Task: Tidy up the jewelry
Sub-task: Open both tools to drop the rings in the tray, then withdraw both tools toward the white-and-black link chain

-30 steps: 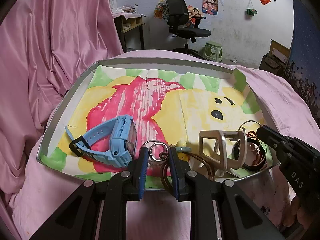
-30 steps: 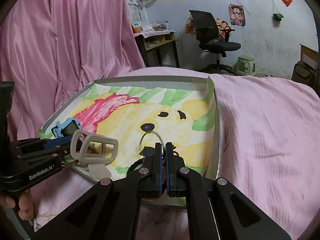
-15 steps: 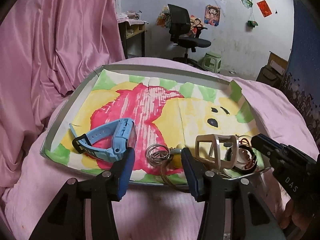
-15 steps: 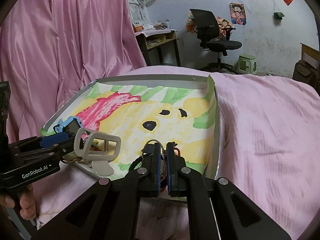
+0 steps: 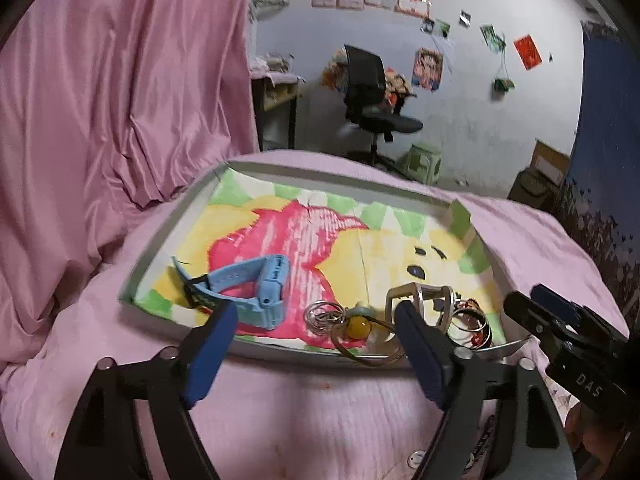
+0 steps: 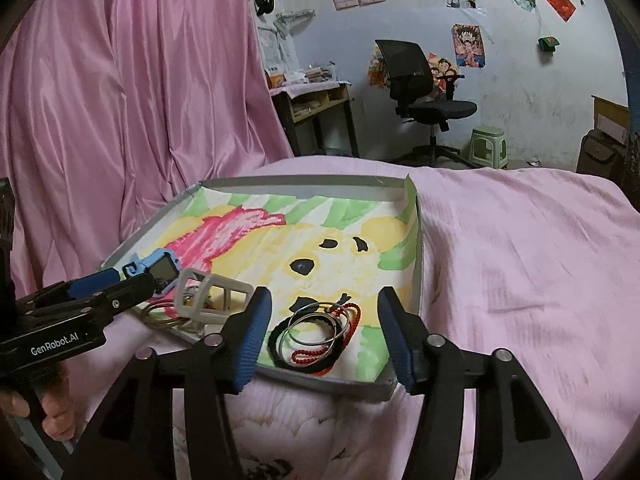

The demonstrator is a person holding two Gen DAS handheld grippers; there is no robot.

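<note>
Left wrist view: sits low at the near edge of the tray [image 5: 176, 220], facing far across it, angled down. Right wrist view: just to its right, same heading, close to the tray [image 6: 416, 240]. Both share the tray and far chair [image 5: 372, 96].

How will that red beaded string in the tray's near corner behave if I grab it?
Probably floppy: the red beaded string lies in loose curves. It is likely light, made of small beads. It may drag the thin metal bangles and the black band along, since they overlap in one pile.
</note>
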